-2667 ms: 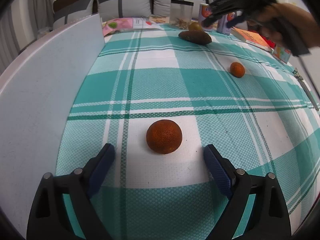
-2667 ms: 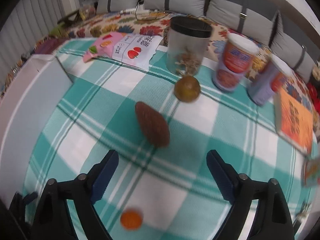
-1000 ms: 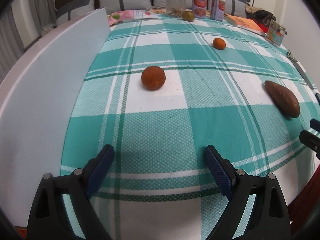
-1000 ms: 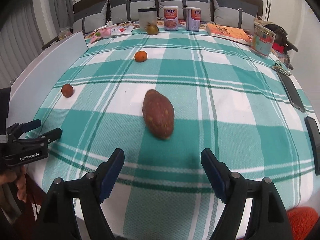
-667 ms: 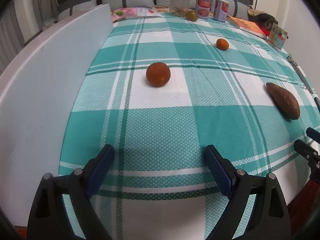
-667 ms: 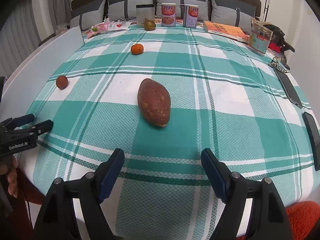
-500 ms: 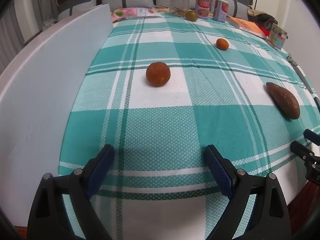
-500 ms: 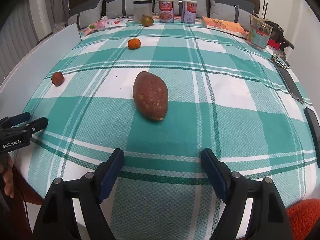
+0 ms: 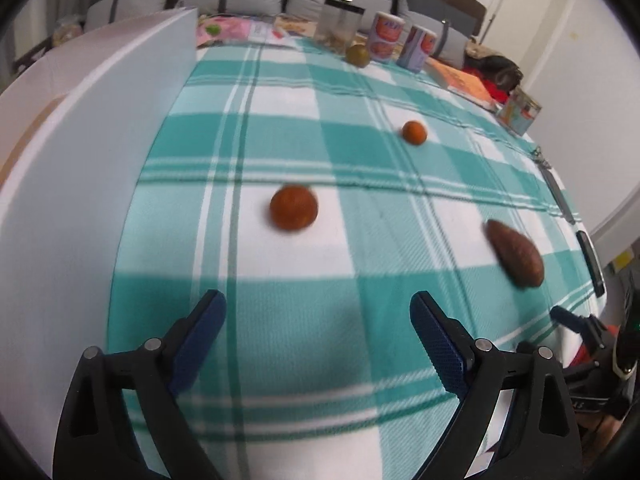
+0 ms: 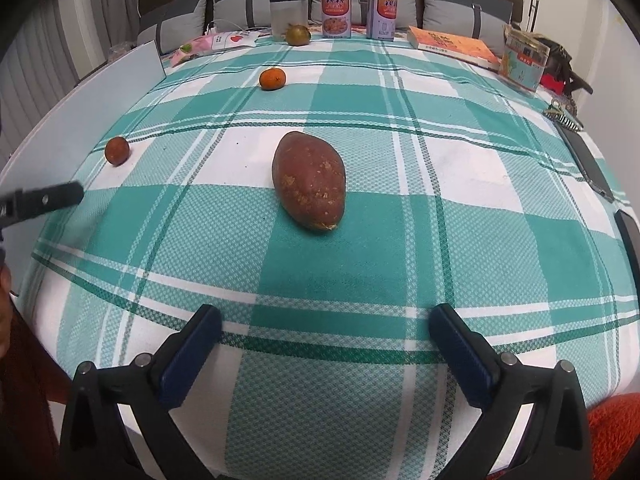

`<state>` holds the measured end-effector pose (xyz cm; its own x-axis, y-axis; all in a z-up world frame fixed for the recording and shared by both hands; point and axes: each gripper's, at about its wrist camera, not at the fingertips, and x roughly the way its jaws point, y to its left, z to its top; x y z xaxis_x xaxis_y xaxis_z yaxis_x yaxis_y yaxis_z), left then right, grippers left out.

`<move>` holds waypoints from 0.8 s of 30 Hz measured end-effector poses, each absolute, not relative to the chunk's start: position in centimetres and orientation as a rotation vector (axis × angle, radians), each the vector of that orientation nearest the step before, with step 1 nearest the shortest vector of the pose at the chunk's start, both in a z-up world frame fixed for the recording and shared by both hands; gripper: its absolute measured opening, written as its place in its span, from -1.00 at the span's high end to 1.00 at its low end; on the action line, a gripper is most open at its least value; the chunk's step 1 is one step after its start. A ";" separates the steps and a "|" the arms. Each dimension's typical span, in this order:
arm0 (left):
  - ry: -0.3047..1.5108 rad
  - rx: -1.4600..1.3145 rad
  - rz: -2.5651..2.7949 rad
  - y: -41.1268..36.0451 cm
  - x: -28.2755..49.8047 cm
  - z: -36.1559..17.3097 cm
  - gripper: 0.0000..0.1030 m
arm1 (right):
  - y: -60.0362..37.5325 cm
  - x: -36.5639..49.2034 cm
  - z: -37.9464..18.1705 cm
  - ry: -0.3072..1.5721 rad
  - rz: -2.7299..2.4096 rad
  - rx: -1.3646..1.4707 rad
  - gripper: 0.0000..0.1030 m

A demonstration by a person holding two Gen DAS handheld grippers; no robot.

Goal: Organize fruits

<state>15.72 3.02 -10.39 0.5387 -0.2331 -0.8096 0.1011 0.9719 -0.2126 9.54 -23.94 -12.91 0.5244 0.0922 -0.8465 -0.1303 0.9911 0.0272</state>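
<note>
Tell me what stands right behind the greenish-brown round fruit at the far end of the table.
Behind the greenish-brown fruit stands a clear jar with a dark lid. The fruit covers part of the jar's base, and what the jar holds is too blurred to name.

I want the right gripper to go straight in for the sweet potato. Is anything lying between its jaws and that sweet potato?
Nothing visible does. Between the right gripper, its jaws open and empty, and the sweet potato there is only bare checked tablecloth. The dark orange fruit and the left gripper sit well off to the left.
</note>
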 end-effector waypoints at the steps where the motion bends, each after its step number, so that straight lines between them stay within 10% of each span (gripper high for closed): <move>1: 0.980 -0.121 -0.217 2.7 16.4 -10.0 -0.80 | -24.3 9.6 -12.7 1.014 0.147 -0.005 -0.99; 7: 1.027 0.068 -0.206 1.1 20.7 -10.2 -0.56 | -28.1 12.3 -10.5 1.076 0.214 0.201 -0.98; 11: 1.131 0.120 -0.179 0.5 22.6 -12.0 0.44 | -29.0 16.4 -7.9 1.174 0.274 0.196 -0.93; 24: 1.216 -0.010 -0.203 1.0 22.0 -10.0 0.46 | -21.7 24.1 -10.4 1.514 0.300 -0.070 0.14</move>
